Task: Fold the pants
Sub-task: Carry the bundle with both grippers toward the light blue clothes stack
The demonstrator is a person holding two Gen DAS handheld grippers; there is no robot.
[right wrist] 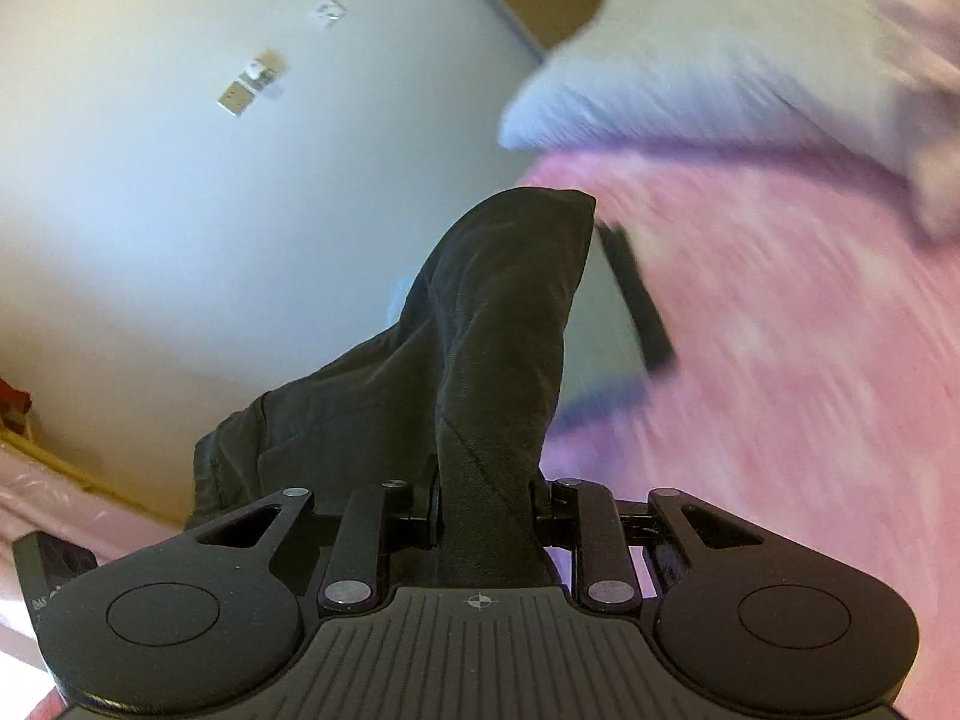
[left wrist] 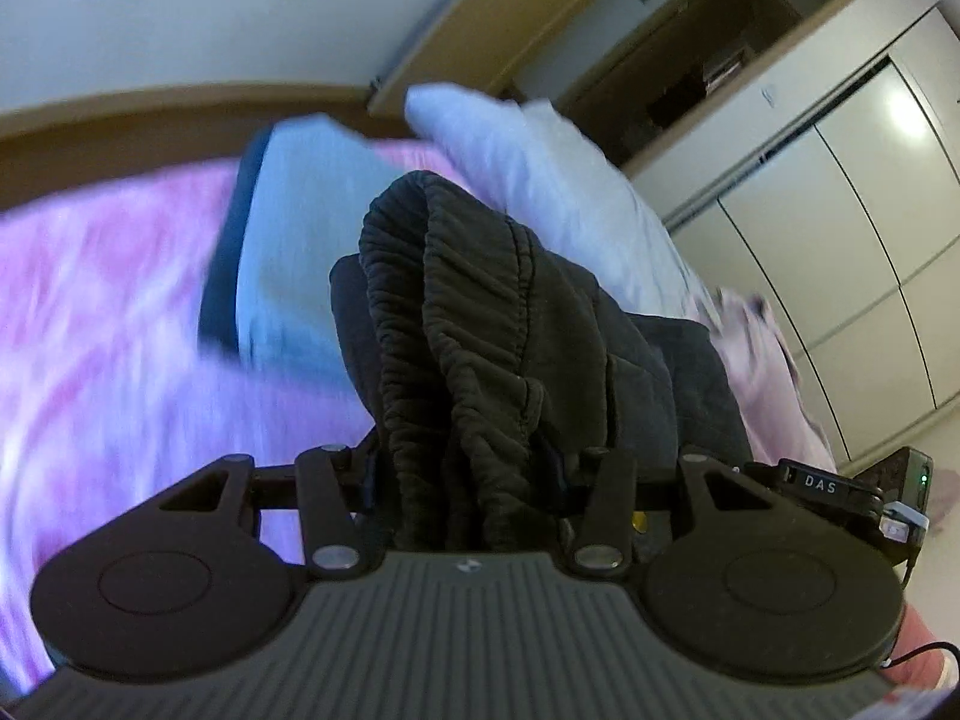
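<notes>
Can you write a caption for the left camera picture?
Left tool clamps black pants' gathered elastic waistband above a pink bedspread.

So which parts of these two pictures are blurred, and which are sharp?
Left wrist view: the pink bedspread and the pillow are smeared, while the black pants in the left claw look sharp. Right wrist view: same smeared bedspread, with sharp pants in the right claw.

A pink bedspread (left wrist: 120,300) is blurring beneath, pale pillow (left wrist: 528,162) lying ahead, white wardrobe doors (left wrist: 840,228) gleaming rightward.
</notes>
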